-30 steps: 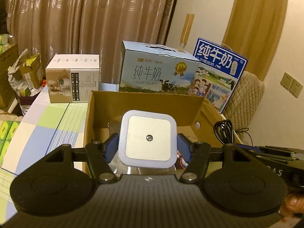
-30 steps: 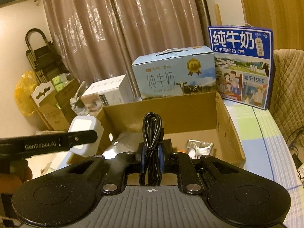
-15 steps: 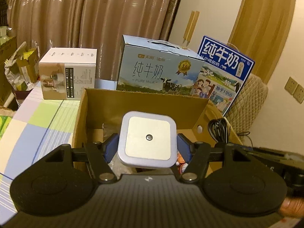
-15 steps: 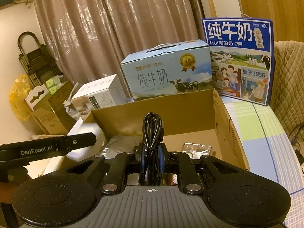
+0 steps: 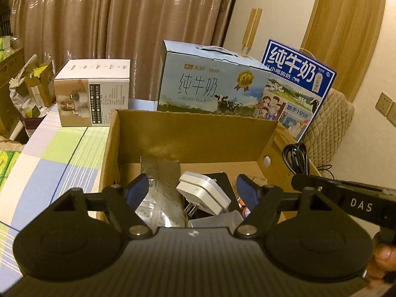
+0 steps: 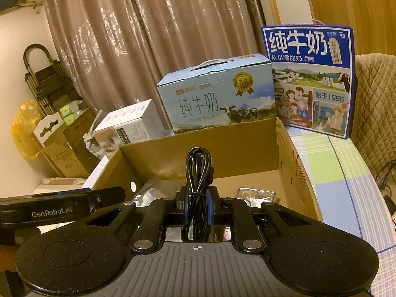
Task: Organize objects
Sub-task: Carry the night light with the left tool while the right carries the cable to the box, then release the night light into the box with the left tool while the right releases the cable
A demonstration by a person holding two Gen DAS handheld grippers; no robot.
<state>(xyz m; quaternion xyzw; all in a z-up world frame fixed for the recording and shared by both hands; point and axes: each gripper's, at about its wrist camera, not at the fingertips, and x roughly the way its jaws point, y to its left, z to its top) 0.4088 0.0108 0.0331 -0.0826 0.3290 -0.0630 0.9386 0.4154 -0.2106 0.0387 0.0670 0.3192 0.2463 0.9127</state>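
An open cardboard box (image 5: 198, 133) stands on the checked tablecloth. My left gripper (image 5: 193, 190) is open above the box. A white plug-in night light (image 5: 201, 195) lies tilted inside the box below the fingers, prongs down. My right gripper (image 6: 197, 205) is shut on a coiled black cable (image 6: 198, 173) and holds it over the box's near edge (image 6: 203, 148). The cable also shows at the right in the left wrist view (image 5: 295, 157). Silver foil packets (image 6: 256, 194) lie on the box floor.
Two milk cartons stand behind the box: a light blue one (image 5: 212, 86) and a dark blue one (image 5: 294, 84). A white appliance box (image 5: 92, 96) stands at back left. A quilted chair back (image 6: 373, 94) is at the right. Cardboard clutter (image 6: 57, 136) sits off the table's left.
My left gripper has opened and let go of the night light, which has dropped into the box. The right gripper has kept hold of the cable and edged closer to the box.
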